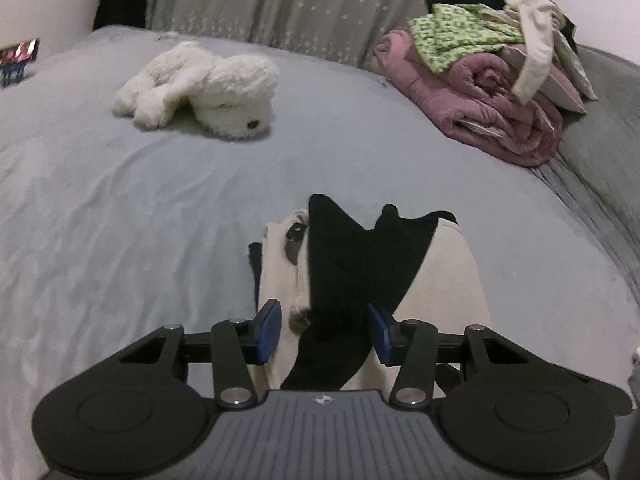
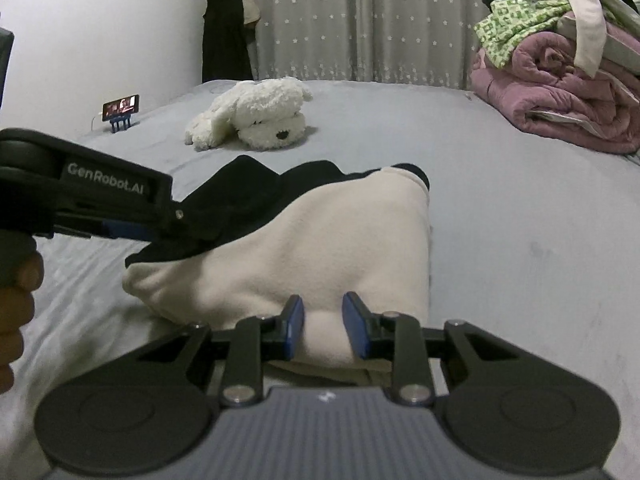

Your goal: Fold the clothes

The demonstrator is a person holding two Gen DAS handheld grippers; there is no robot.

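In the lower middle of both frames, on the grey bed [image 2: 500, 220], lies the garment being folded: a cream and black fleece top [image 2: 320, 248], bunched into a soft mound. The right gripper [image 2: 323, 326] has its blue fingers [image 2: 295, 328] drawn in on a fold of the cream cloth at the near edge; the fabric fills the gap between them, so it looks pinched. The left gripper [image 1: 324, 334], which also reaches in from the left side of the right wrist view, has its fingers half spread around the black panel and the cream cloth beside it; whether the pads actually press on the fabric I cannot tell. A hand [image 2: 16, 304] shows at the far left edge of that view, on the handle.

My guess is that this is the gathering step, both sides taking hold of one edge. Next, both holds need to be firm, then the edge lifted and carried across evenly so the mound flattens into a clean fold.

A white plush dog [image 1: 208, 88] lies further up the bed, and a heap of laundry [image 1: 496, 76] sits at the upper right.
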